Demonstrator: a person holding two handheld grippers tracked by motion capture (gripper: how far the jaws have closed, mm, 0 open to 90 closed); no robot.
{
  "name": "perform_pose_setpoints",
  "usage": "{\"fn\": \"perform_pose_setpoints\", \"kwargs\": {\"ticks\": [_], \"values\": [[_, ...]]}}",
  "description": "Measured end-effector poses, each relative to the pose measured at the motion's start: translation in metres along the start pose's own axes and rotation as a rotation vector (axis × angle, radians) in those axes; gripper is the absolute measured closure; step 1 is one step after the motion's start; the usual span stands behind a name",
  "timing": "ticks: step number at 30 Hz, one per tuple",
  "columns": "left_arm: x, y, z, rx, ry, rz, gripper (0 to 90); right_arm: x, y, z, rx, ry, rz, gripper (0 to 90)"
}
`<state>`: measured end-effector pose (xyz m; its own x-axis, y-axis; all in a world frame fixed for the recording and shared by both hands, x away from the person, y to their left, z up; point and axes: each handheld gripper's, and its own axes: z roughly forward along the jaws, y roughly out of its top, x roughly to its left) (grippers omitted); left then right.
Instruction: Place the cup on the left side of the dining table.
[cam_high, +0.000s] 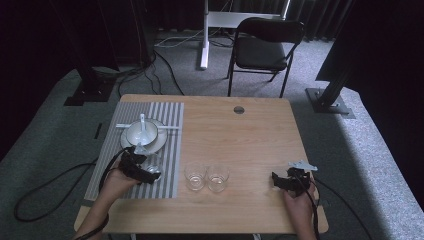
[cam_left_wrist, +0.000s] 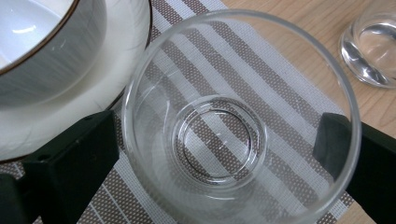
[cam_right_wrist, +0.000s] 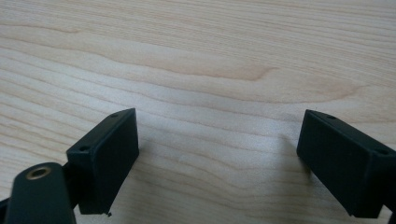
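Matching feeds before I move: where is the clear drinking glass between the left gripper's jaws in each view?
High view: clear drinking glass lower left, on the striped placemat.
Left gripper view: glass centre, between the jaws.
Right gripper view: bare wood.
Shared landmark: white bowl.

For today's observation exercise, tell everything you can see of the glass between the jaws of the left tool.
The glass is a clear, empty tumbler with a thick round base and a thin rim. It stands upright on the striped placemat, beside the white saucer that carries a bowl. The left tool straddles it, one black jaw at each side of its wall; whether they press it I cannot tell. Two similar glasses stand apart on the bare wood.
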<state>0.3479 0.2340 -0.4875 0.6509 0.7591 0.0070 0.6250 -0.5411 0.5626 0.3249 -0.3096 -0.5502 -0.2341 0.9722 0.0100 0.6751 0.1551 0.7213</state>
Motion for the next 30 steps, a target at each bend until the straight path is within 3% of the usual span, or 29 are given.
{"fn": "perform_pose_setpoints", "kwargs": {"ticks": [3, 6, 9, 12, 21, 30], "values": [[-0.002, -0.005, -0.001, -0.026, 0.003, 0.002, 0.2, 0.0, 0.0, 0.0, 0.0, 0.0, 0.0, 12.3], [-0.007, -0.01, 0.0, -0.022, 0.046, 0.024, 0.2, 0.0, 0.0, 0.0, 0.0, 0.0, 0.0, 12.3], [-0.008, -0.017, 0.002, -0.021, 0.046, 0.018, 0.2, 0.0, 0.0, 0.0, 0.001, 0.0, 0.0, 12.3], [-0.007, -0.027, 0.0, -0.06, 0.067, -0.007, 0.2, 0.0, 0.0, 0.0, 0.001, 0.0, 0.0, 12.3], [0.0, -0.054, 0.001, -0.052, 0.114, -0.058, 0.2, 0.0, 0.0, 0.0, 0.001, 0.0, 0.001, 12.3], [0.009, -0.081, -0.01, -0.102, 0.163, -0.14, 0.2, 0.0, 0.0, 0.0, 0.0, 0.0, 0.002, 12.3]]}}
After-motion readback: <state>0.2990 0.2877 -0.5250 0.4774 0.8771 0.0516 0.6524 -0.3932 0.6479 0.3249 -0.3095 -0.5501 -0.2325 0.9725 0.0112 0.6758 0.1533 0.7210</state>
